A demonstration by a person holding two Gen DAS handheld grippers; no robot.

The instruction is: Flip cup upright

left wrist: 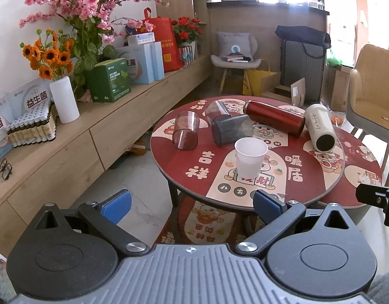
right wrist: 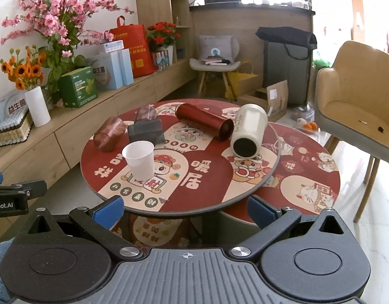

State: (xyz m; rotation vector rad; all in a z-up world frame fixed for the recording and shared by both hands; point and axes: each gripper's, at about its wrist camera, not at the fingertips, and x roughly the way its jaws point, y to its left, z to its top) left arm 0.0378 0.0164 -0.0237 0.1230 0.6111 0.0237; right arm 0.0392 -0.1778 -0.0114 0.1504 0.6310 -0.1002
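A white paper cup (left wrist: 250, 159) (right wrist: 140, 160) stands upright near the front of the round red table (left wrist: 290, 187) (right wrist: 209, 195). Behind it several cups lie on their sides: a brown clear tumbler (left wrist: 186, 133) (right wrist: 109, 133), a grey clear tumbler (left wrist: 231, 129) (right wrist: 146, 129), another clear tumbler (left wrist: 217, 110) (right wrist: 145, 112), a red flask (left wrist: 274, 117) (right wrist: 204, 121) and a cream mug (left wrist: 319, 130) (right wrist: 249, 130). My left gripper (left wrist: 192, 204) and right gripper (right wrist: 185, 210) are open and empty, held back from the table's front edge.
A long wooden sideboard (left wrist: 67, 147) with flowers, a white vase (left wrist: 64, 100) and boxes runs along the left. A beige armchair (right wrist: 359, 96) stands at the right, a lower round table (right wrist: 303, 177) beside the main one, a grey chair (left wrist: 235, 62) behind.
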